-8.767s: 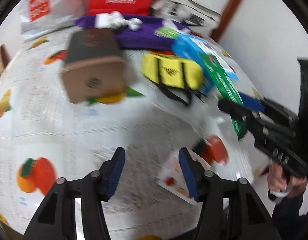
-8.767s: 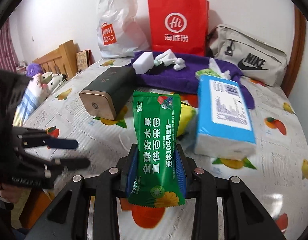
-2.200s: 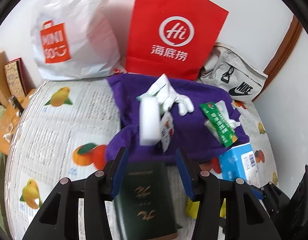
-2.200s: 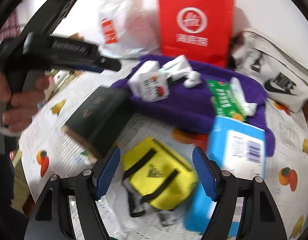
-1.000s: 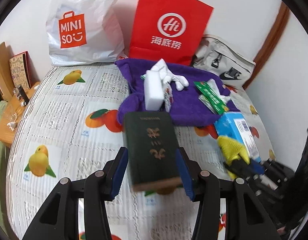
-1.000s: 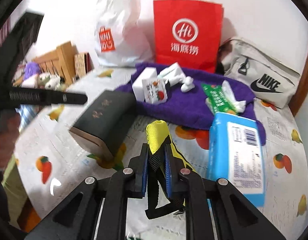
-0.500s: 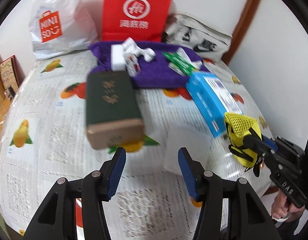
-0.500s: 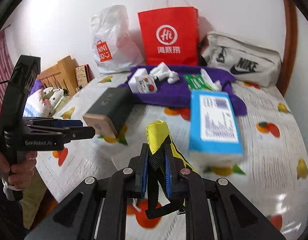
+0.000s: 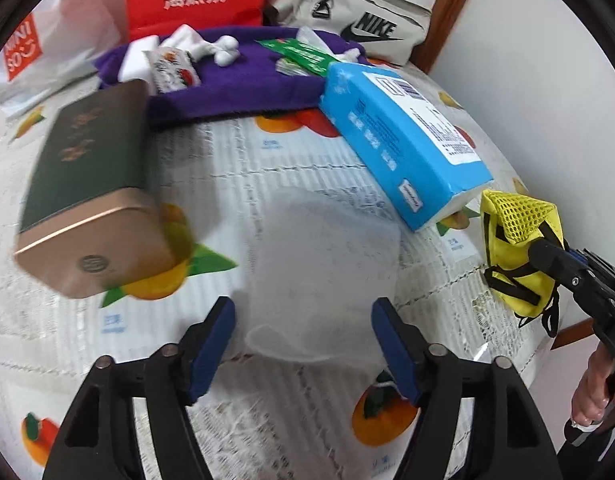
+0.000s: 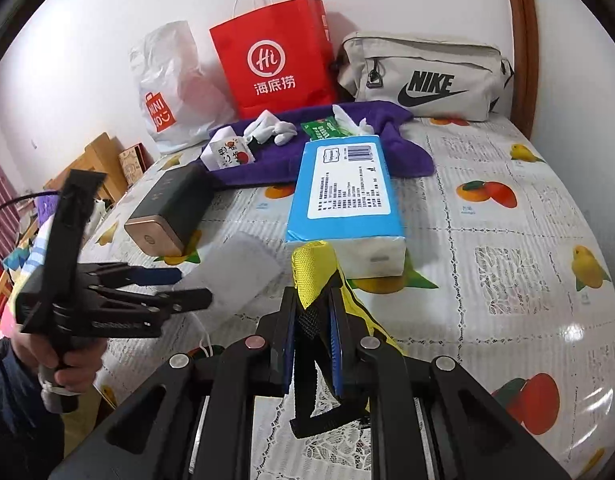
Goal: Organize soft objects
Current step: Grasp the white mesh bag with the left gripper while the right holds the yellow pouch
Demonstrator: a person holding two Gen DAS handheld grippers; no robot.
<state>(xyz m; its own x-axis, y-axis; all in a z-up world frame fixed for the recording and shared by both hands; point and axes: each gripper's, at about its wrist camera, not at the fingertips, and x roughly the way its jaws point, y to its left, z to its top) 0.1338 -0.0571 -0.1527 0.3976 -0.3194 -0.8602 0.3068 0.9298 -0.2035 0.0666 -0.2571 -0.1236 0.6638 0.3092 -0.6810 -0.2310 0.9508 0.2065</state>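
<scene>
My left gripper [image 9: 303, 344] hangs low over the fruit-print bed cover [image 9: 307, 168], its jaws opening. A pale translucent flat item [image 9: 319, 280] lies on the cover between and just ahead of the blue pads, which do not press on it. My right gripper [image 10: 313, 344] is shut on a yellow mesh bag [image 10: 313, 268] with black straps, held above the bed. In the left wrist view that yellow bag [image 9: 515, 248] hangs at the right. The right wrist view shows the left gripper [image 10: 193, 286] at the left, over the pale item [image 10: 235, 276].
A dark green box with a gold end [image 9: 87, 184] and a blue tissue pack [image 9: 399, 136] lie beyond. A purple towel [image 9: 243, 80] carries small white items and a green packet. A red paper bag [image 10: 275, 60], a white plastic bag [image 10: 175, 88] and a beige Nike bag [image 10: 423, 76] line the wall.
The left gripper let go of the dark green box, sank toward the bed and spread its jaws around the pale item. The right gripper drew back from the pile with the yellow bag.
</scene>
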